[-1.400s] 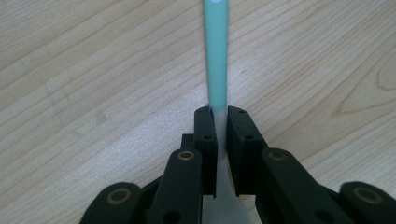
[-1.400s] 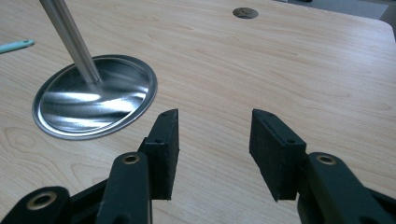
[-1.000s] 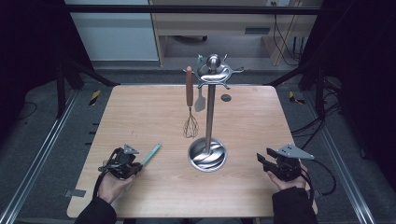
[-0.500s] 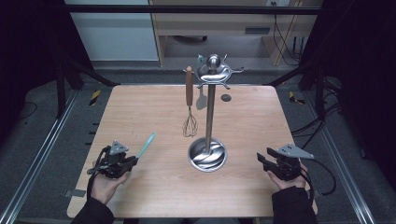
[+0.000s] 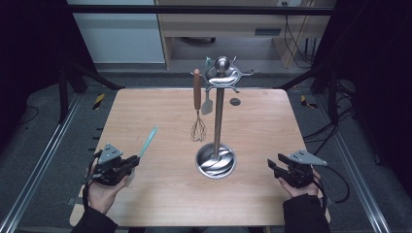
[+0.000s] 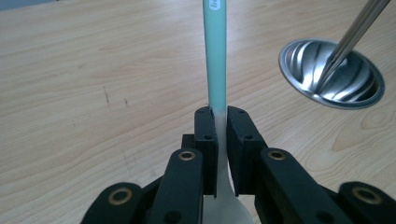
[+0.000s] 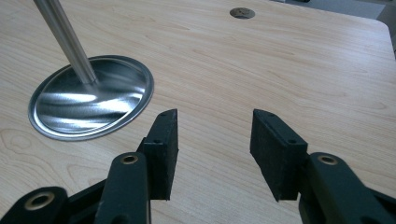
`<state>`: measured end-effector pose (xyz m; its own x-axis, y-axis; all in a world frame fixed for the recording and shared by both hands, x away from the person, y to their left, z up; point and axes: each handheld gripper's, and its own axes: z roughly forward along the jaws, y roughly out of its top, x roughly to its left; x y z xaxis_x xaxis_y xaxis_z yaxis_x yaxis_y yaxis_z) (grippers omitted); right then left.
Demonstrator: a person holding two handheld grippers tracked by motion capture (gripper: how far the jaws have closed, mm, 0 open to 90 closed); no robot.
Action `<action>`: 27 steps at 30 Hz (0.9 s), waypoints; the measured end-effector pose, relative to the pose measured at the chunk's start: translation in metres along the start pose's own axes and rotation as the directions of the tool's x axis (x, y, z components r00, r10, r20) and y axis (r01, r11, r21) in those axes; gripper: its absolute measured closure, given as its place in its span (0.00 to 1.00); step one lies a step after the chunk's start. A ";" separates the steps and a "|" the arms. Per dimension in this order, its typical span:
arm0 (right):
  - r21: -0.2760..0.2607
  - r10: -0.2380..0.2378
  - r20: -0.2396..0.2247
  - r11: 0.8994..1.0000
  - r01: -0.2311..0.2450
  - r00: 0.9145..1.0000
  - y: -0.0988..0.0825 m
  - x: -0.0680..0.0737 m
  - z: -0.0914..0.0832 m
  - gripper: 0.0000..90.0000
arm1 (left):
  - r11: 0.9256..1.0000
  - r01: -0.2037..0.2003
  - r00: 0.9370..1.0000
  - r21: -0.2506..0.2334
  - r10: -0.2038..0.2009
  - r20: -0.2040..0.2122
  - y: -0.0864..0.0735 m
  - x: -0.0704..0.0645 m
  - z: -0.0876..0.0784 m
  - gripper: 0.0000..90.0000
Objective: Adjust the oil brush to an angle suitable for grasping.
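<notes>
My left gripper (image 5: 132, 163) is near the table's front left corner, shut on a spatula (image 5: 147, 141). The spatula's teal handle (image 6: 215, 56) points away from me past the fingertips, and its white blade sits back between the jaws of the left gripper (image 6: 222, 119). A steel utensil stand (image 5: 218, 111) rises from a round dished base (image 5: 215, 161) at mid-table. A whisk (image 5: 197, 127) with a wooden handle and a small grey spatula (image 5: 207, 104) hang from the stand's top hooks. My right gripper (image 5: 272, 165) rests open at the front right, and nothing sits between the jaws of this right gripper (image 7: 215, 126).
The wooden table (image 5: 145, 107) has a small round cable hole (image 5: 235, 102) behind the stand, also seen as the hole (image 7: 242, 12) far ahead of the right gripper. The stand's base (image 7: 91, 95) lies just left of the right jaws. Metal rails run along both table sides.
My left gripper has shifted left with the spatula, whose teal handle has swung from pointing right to pointing more straight away. The right gripper has stayed still.
</notes>
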<state>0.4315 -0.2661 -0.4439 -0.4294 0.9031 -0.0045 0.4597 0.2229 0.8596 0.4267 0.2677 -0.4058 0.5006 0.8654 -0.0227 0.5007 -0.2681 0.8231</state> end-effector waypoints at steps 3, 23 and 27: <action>0.003 0.010 0.000 1.000 -0.010 1.000 0.000 0.000 0.000 0.58 | 1.000 0.001 1.000 -0.030 -0.001 0.004 0.003 -0.001 -0.006 0.92; 0.005 0.003 -0.003 1.000 -0.003 1.000 -0.001 -0.001 0.001 0.57 | 0.982 -0.023 0.998 -0.187 0.033 0.049 0.027 -0.022 -0.033 0.92; 0.004 0.004 -0.004 1.000 -0.003 1.000 -0.001 -0.001 0.001 0.57 | 0.976 -0.032 0.997 -0.216 0.047 0.062 0.031 -0.029 -0.040 0.92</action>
<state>0.4323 -0.2666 -0.4455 -0.4311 0.9023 0.0007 0.4643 0.2212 0.8576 0.3995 0.2517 -0.3569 0.5661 0.8241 -0.0190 0.3196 -0.1981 0.9266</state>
